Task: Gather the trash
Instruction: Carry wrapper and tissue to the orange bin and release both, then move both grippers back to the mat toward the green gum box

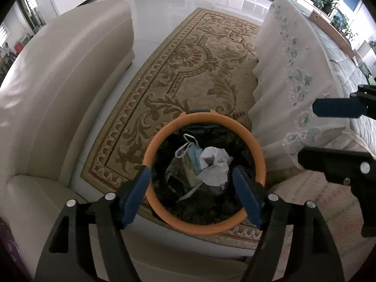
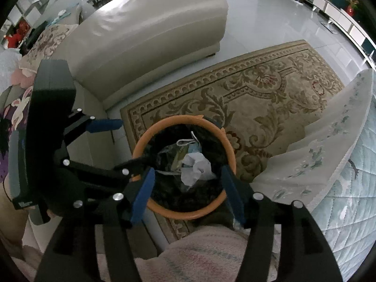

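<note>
Both of my grippers point down over the bin (image 1: 204, 229), whose orange rim rings a black liner. My left gripper (image 1: 192, 195) has its jaws spread with nothing between the blue pads, and my right gripper (image 2: 188, 192) is likewise released and empty. The trash lies inside the bin below both: a crumpled white bag (image 1: 215, 166) beside a blue mask (image 1: 196, 156) with white loops and some clear wrapping. The bin stands on the edge of a patterned rug (image 1: 188, 70), between a cream sofa (image 1: 58, 94) and a table under a lace cloth (image 1: 293, 82). From the right wrist view, my left gripper sits just beside the bin's rim, and a pink blanket (image 2: 199, 253) fills the foreground.
</note>
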The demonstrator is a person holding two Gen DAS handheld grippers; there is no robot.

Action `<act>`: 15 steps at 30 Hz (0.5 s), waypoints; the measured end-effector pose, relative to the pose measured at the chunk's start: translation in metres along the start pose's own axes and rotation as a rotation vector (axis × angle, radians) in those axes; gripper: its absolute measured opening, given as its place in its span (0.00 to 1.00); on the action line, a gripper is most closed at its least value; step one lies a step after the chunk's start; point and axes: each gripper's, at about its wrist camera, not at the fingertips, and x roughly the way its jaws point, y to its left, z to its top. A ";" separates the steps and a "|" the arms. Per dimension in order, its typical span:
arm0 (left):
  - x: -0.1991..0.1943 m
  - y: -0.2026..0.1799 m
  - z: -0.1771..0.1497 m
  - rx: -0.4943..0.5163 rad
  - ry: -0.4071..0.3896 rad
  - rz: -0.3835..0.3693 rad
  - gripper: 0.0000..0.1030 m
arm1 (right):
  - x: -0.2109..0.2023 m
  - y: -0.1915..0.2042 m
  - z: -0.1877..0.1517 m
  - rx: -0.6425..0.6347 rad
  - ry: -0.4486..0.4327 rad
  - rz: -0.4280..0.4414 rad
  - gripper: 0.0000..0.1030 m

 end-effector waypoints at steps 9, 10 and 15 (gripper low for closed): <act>-0.019 -0.055 0.022 0.109 -0.027 0.007 0.72 | -0.062 -0.052 -0.025 0.107 -0.112 -0.014 0.58; -0.021 -0.064 0.025 0.124 -0.034 0.009 0.73 | -0.072 -0.063 -0.032 0.121 -0.130 -0.032 0.58; -0.035 -0.127 0.054 0.237 -0.070 -0.022 0.74 | -0.111 -0.121 -0.068 0.221 -0.191 -0.125 0.65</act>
